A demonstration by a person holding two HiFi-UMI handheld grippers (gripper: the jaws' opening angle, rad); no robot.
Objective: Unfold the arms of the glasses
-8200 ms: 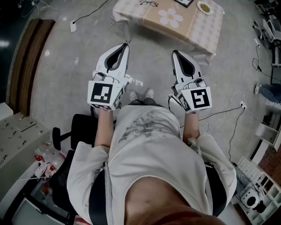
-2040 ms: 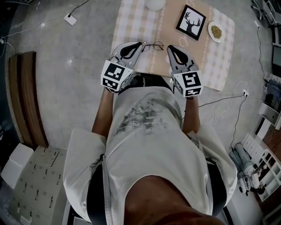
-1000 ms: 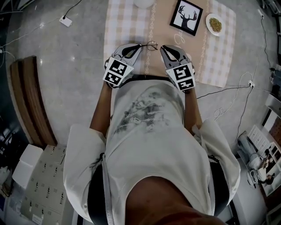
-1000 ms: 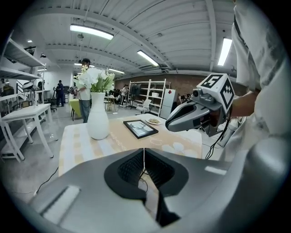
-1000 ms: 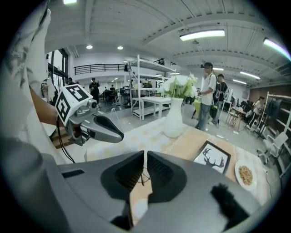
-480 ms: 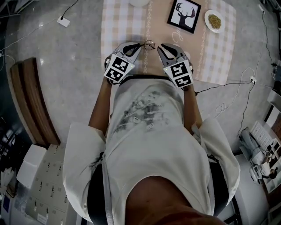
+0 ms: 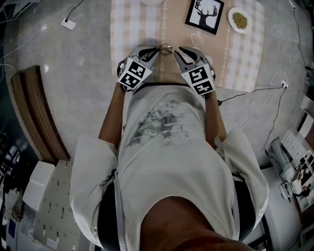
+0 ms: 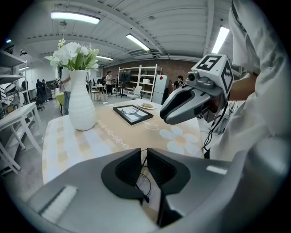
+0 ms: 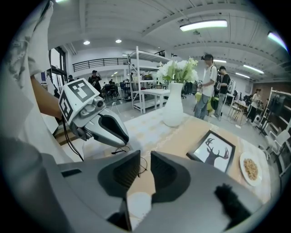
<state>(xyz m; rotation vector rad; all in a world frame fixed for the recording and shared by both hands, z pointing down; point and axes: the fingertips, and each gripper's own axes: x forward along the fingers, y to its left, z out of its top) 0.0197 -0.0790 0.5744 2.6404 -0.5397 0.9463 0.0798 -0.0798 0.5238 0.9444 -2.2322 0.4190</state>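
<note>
Head view: the glasses (image 7: 164, 48) lie on the desk (image 7: 127, 19) close to its near edge and left of its middle. Their long axis runs roughly parallel to that edge. The left tool (image 7: 154, 49) meets their left end. The right tool (image 7: 177, 51) stands just beside their right end, apart from them as far as this view shows. A framed picture (image 7: 204, 13) and a small dish (image 7: 239, 19) sit toward the far right corner, well clear. Left gripper view: the left tool (image 8: 143, 157) has its jaws drawn to a thin slit. Wire of the glasses (image 8: 144, 183) shows in that slit, with a lens below it. Judged to be nipped on the frame, though actual contact is too fine to confirm. The right tool (image 8: 164, 116) points in from the opposite side, and a vase (image 8: 82, 107) stands near the far left corner. Right gripper view: the right tool (image 9: 145, 159) has its jaws a little apart with nothing between them. A lens of the glasses (image 9: 142, 166) shows beyond the gap, straight ahead and low. The left tool (image 9: 123, 140) sits with its tip over the other end. Assessment: with the left end held, the right tool is the nearer to the free end. The unfolding turns on that tool reaching forward and down along the frame's long axis to catch a folded arm, none of which can be made out here.
</note>
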